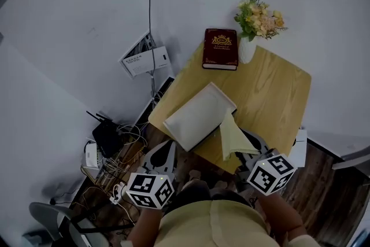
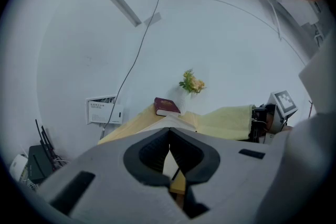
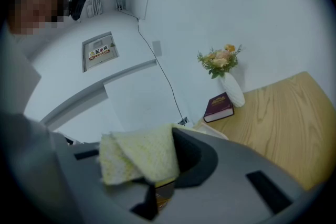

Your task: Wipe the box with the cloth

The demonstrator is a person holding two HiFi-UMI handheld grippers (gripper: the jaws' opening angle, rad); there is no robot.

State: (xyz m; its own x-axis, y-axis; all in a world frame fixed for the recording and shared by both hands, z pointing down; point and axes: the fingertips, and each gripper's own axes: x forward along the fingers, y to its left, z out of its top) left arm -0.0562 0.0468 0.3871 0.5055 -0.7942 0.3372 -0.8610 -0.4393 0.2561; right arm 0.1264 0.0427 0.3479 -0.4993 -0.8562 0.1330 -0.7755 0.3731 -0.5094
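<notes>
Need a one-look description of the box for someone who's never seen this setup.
Find the wooden table. The box lies at its near left edge, next to the yellow cloth. It's flat, plain white and the biggest thing there, unlike the dark red book and the vase at the far corner.
</notes>
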